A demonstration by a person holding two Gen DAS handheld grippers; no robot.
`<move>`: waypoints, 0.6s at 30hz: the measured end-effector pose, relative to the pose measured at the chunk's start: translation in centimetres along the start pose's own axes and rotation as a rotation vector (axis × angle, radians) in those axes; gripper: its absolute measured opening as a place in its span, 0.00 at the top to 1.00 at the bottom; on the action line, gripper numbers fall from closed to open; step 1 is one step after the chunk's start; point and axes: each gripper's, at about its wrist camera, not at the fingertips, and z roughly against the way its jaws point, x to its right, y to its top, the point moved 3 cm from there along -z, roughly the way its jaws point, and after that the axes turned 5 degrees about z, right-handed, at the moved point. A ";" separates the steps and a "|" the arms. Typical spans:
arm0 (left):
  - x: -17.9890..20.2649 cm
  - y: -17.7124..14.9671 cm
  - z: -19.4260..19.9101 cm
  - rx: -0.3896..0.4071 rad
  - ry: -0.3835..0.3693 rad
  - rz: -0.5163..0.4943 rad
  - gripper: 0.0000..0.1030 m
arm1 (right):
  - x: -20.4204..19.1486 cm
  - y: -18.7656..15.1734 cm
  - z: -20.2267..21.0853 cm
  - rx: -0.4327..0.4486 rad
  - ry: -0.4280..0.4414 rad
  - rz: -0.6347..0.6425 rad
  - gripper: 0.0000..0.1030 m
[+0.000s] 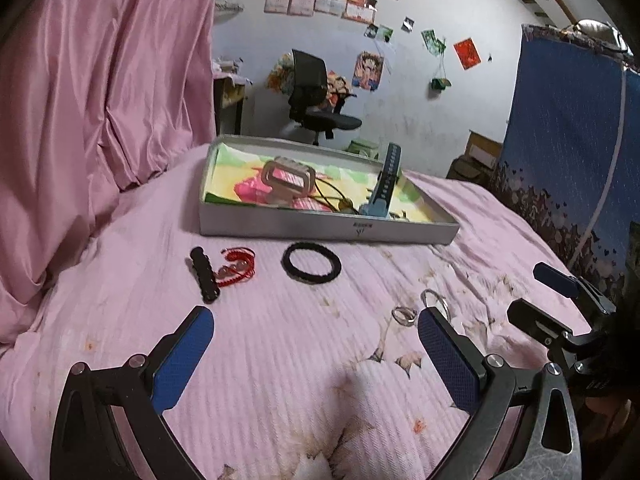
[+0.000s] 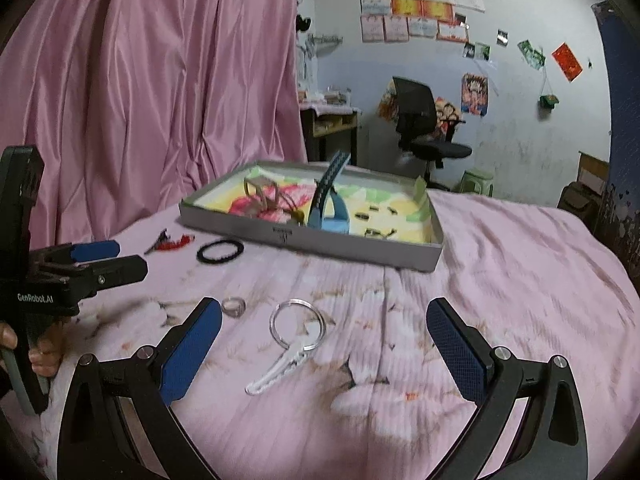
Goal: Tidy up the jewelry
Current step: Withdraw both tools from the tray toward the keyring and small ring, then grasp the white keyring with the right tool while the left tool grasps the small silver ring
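Observation:
A shallow grey box [image 1: 280,227] [image 2: 344,245] lies on the pink bed, holding a blue watch [image 1: 380,192] [image 2: 330,208], a beige buckle piece [image 1: 286,180] and small bits. In front of it lie a black bracelet [image 1: 311,262] [image 2: 220,251], a red bracelet [image 1: 238,266] [image 2: 174,243] and a black clip [image 1: 205,274]. Nearer are a small ring [image 1: 403,315] [image 2: 233,305], a clear bangle [image 2: 298,325] [image 1: 435,300] and a white clip [image 2: 276,372]. My left gripper [image 1: 316,322] is open over bare cover. My right gripper [image 2: 324,314] is open around the bangle.
Pink curtain [image 1: 100,80] hangs at the left. A blue patterned cloth [image 1: 568,128] hangs at the right. An office chair [image 1: 316,96] and a desk [image 2: 328,128] stand past the bed by the wall. A hand [image 2: 40,356] holds the left tool.

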 end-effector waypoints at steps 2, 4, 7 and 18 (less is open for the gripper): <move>0.2 0.0 -0.3 -0.017 -0.012 -0.009 0.01 | 0.0 -0.3 -0.3 -0.028 0.008 0.000 0.04; 0.5 -0.1 -0.5 -0.033 -0.022 -0.019 0.03 | -0.2 -0.7 -0.6 -0.054 0.020 0.004 0.10; 0.9 -0.2 -1.3 -0.075 -0.046 -0.036 0.13 | -0.5 -1.1 -1.2 -0.095 0.040 0.014 0.23; 2.9 -0.1 -4.0 -0.198 -0.157 -0.071 0.41 | -1.5 -2.2 -3.0 -0.187 0.130 0.020 0.51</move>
